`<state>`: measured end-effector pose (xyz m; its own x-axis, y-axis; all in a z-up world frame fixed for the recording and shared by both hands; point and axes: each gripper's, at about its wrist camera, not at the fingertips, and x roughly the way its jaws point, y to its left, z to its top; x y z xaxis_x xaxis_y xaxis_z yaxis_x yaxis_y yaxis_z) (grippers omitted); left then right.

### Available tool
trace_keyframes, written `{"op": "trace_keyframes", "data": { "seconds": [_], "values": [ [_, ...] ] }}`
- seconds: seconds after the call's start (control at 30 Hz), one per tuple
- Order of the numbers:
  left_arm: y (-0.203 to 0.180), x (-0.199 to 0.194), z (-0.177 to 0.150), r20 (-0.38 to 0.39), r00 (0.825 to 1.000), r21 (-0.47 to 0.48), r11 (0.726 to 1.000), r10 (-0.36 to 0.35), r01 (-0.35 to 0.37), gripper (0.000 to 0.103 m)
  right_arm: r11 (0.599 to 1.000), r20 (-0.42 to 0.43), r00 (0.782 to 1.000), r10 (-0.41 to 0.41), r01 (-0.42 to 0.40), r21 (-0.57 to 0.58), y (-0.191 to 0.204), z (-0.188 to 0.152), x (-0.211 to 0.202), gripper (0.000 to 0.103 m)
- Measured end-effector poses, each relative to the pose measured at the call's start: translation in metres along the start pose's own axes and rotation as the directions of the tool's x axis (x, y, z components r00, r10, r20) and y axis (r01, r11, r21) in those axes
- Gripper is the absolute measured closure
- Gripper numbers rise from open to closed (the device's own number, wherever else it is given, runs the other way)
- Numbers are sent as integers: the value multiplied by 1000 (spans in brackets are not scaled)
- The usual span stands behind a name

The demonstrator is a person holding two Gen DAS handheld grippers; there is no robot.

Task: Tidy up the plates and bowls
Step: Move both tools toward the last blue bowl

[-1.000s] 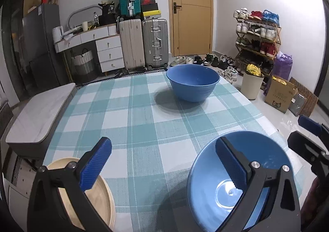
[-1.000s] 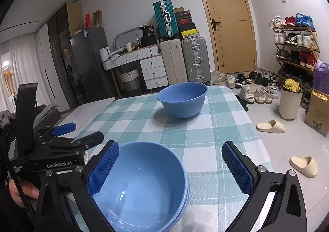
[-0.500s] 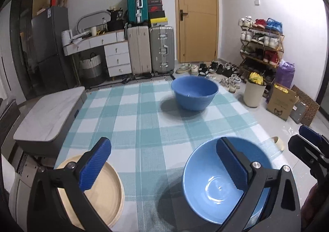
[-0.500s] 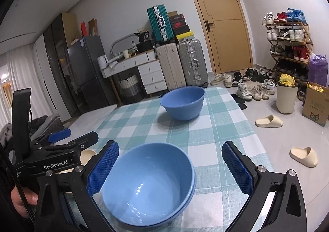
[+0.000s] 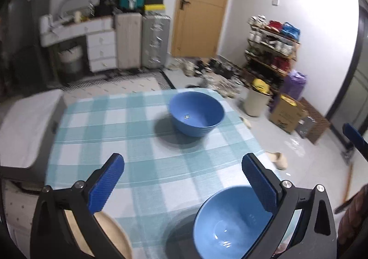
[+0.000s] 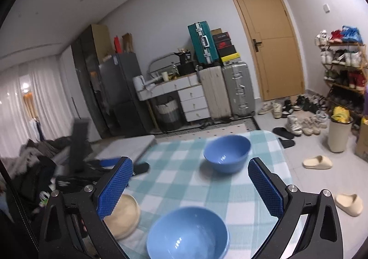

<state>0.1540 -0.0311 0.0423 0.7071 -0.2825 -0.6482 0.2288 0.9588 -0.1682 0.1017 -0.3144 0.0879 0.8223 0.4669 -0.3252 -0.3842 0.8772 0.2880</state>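
Note:
Two blue bowls stand on the teal checked tablecloth [image 5: 142,144]. The far bowl [image 5: 196,113] [image 6: 226,152] sits upright near the table's far edge. Below both grippers, at the front edge, rests the near bowl [image 5: 227,224] [image 6: 187,233]. A cream plate [image 5: 115,236] [image 6: 124,215] lies to its left. My left gripper [image 5: 181,167] is open and holds nothing, above the cloth between plate and near bowl. My right gripper [image 6: 189,167] is also open and holds nothing, above the near bowl. One blue finger [image 5: 354,137] of the right gripper shows at the right edge of the left wrist view.
A low white-topped side table [image 5: 27,121] adjoins the table's left side. To the right the table ends above a tiled floor with slippers [image 6: 317,162], a bin [image 6: 339,135] and a cardboard box [image 5: 287,114]. Suitcases and drawers stand by the far wall.
Both grippers have risen and drawn back from the near bowl, which now looks smaller and lower in both views. The bowls and plate have stayed in place.

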Motion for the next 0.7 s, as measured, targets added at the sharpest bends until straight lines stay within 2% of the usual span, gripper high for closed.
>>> {"op": "trace_keyframes", "data": {
  "seconds": [0.1,0.17,0.23,0.33,0.4,0.47,0.57,0.6,0.7],
  "values": [
    [8,29,22,-60,998,-25,999,-26,25,0,998,-24,999,48,-46,51,-17,31,15,1],
    [13,48,34,-97,995,-38,999,-11,8,0,996,-68,996,59,-54,67,-29,48,33,1],
    [21,75,47,-156,987,-73,997,-27,15,0,995,-122,990,67,-57,79,-42,61,57,1],
    [29,110,62,-228,970,-128,990,-81,53,0,996,-210,977,37,-20,87,-66,76,101,1],
    [29,129,68,-253,964,-123,991,-79,49,0,994,-282,959,-34,62,90,-84,80,134,1],
    [29,154,74,-289,956,-112,993,-60,28,1,991,-376,922,-93,122,54,-99,79,170,1],
    [30,191,80,-343,938,-107,994,-56,21,1,987,-468,875,-122,155,32,-120,70,215,1],
    [32,198,81,-355,933,-112,994,-56,17,1,986,-479,869,-124,162,39,-126,67,223,1],
    [38,233,83,-402,915,-113,993,-31,-16,2,987,-556,827,-85,147,68,-142,53,260,1]
  ]
}}
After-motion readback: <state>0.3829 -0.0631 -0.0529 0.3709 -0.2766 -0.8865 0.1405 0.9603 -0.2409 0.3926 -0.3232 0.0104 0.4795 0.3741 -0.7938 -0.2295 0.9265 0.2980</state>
